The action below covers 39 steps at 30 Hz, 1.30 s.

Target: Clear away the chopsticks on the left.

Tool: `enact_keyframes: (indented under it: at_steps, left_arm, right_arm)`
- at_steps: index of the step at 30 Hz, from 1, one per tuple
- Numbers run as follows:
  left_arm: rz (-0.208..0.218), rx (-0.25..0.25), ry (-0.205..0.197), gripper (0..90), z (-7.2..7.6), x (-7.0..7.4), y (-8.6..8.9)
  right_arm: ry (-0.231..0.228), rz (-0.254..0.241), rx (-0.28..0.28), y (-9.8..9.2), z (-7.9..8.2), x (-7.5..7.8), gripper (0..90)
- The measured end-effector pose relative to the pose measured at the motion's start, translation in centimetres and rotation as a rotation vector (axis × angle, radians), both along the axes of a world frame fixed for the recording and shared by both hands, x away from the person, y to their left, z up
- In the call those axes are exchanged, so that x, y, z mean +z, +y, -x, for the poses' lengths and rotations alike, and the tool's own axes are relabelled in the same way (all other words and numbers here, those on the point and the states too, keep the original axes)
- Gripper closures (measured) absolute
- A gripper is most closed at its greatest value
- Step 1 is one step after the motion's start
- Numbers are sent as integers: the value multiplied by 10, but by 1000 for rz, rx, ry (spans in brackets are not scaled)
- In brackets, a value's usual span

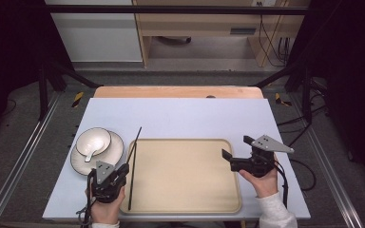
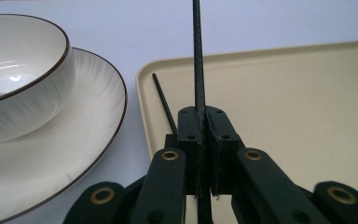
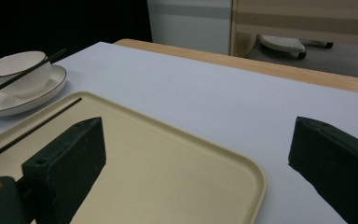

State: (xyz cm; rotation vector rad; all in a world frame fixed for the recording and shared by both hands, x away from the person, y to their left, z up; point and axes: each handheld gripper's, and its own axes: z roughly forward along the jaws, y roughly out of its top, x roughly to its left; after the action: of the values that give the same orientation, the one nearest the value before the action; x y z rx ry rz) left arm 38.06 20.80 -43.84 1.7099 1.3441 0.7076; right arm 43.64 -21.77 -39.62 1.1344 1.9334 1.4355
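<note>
**One chopstick clamped, one on the tray**

The left gripper [image 1: 122, 169] is clenched on a thin black chopstick [image 2: 198, 70] above the left edge of the beige rectangular plastic tray [image 1: 190, 199]. A second black chopstick [image 1: 131, 190] lies along that edge. The right gripper [image 1: 227, 155] hangs released, jaws apart, over the tray's right side. A white bowl [image 1: 93, 141] sits on a dark-rimmed white plate [image 1: 116, 153] on the pale worktop [image 1: 180, 118].

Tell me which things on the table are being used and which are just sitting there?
In use:
- thin black chopstick, clamped in the left gripper
- second black chopstick, lying on the tray
- beige plastic tray

Sitting there:
- white bowl with spoon
- white dark-rimmed plate
- right gripper, open, empty
</note>
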Motion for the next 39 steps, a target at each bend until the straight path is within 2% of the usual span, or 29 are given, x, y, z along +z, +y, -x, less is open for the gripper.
enact_keyframes:
  at_steps: [4, 5, 9, 11, 17, 23, 27, 31, 39]
  left_arm:
    - [6, 14, -5, 850, 4, -2, -2]
    - [33, 31, -10, 850, 6, -4, -3]
    - [53, 53, -8, 850, 10, -10, -9]
    - [89, 64, 2, 850, 10, -18, -12]
    - [114, 71, 11, 850, 12, -31, -20]
    - [104, 70, 16, 850, 12, -38, -26]
    - [103, 74, 37, 850, 10, -44, -30]
    - [94, 83, 36, 850, 11, -45, -31]
    - [69, 88, 73, 850, 9, -46, -33]
  right_arm:
    - [-3, -2, 0, -1, 0, 0, 41]
    - [-2, -2, -3, -1, 0, 0, 41]
    - [0, -2, -1, -2, 0, 0, 41]
    - [3, -4, -2, -1, 0, 0, 41]
    - [0, 0, -1, -3, -1, 0, 42]
    - [1, 6, 0, -1, -2, -1, 42]
    - [0, 12, 1, -1, -2, -2, 42]
    - [3, 13, 1, -1, -2, -2, 42]
    - [4, 10, 0, 0, -2, -2, 42]
